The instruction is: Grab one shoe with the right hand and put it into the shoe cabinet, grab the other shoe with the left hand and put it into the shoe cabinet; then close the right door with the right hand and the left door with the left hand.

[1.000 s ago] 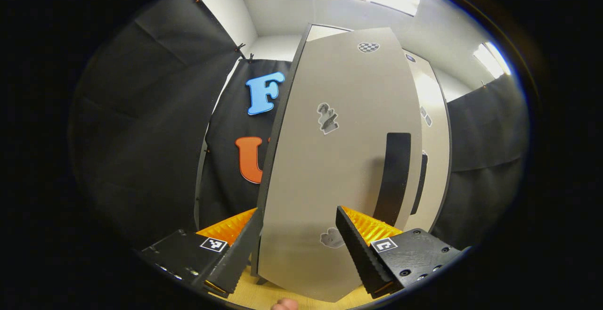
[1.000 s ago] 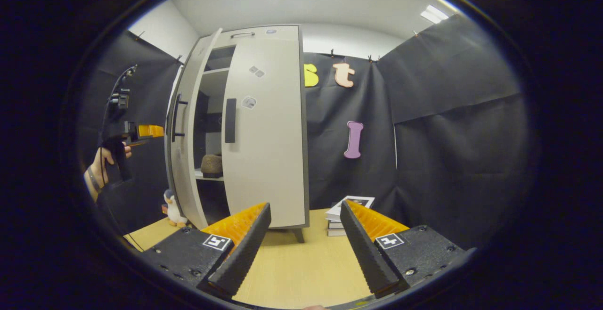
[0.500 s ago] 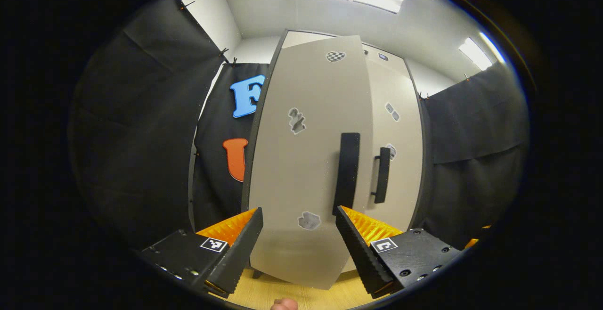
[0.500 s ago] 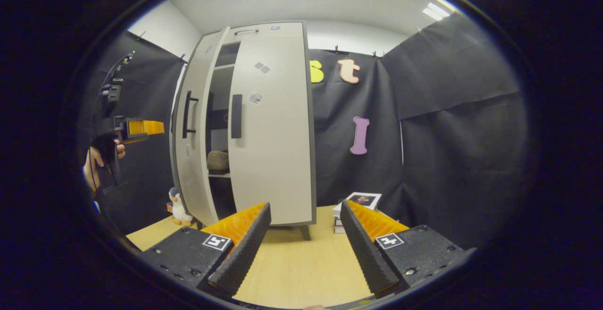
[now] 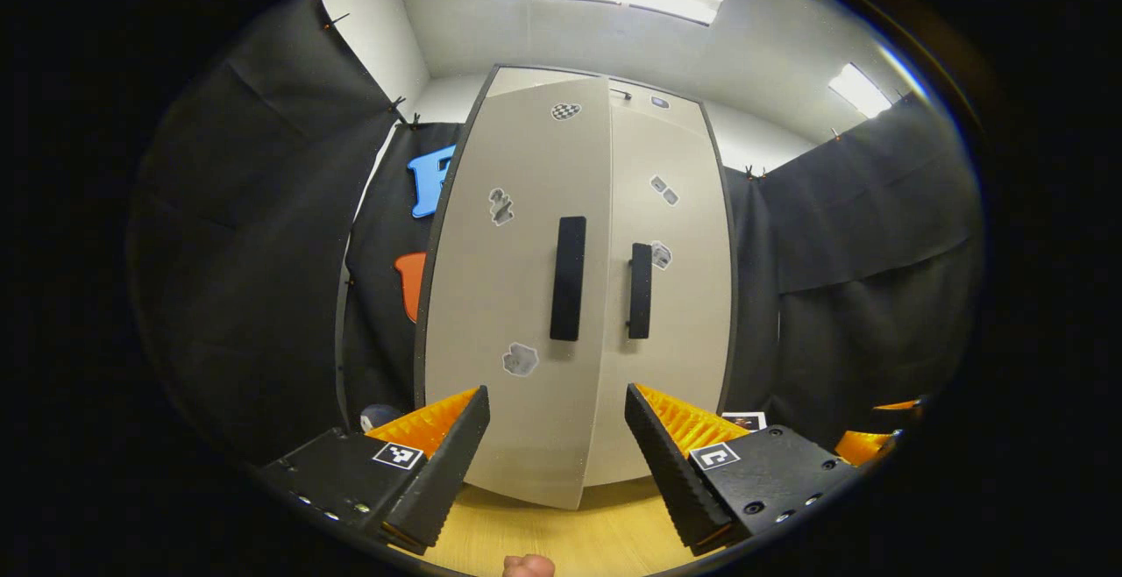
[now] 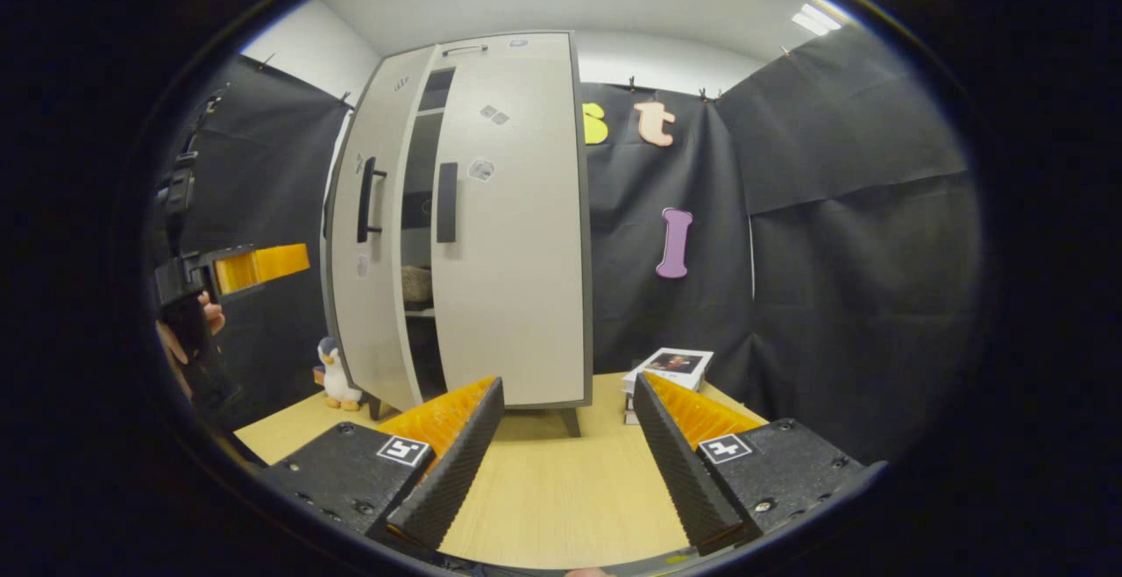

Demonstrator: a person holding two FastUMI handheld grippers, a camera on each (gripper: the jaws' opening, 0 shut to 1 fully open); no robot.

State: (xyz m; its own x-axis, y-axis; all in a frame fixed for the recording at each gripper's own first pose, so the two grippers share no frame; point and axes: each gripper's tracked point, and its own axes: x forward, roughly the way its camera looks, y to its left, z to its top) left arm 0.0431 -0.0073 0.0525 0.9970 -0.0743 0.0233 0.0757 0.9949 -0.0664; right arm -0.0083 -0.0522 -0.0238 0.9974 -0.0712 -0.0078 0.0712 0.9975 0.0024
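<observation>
Fingers of the left gripper (image 5: 554,463) spread wide, nothing btwn them; left door (image 5: 517,296) sits straight ahead, framed in the gap, apart from the tips. It's nearly shut, edge just proud of the right door (image 5: 671,296). Right gripper view: right gripper (image 6: 566,463) also wide open, empty, over the worktop (image 6: 561,489), well back from the shoe cabinet (image 6: 513,209). Narrow dark slit btwn doors w/ one shoe (image 6: 419,282) on a shelf inside. Left gripper (image 6: 263,263) off to the side, near the left door.
</observation>
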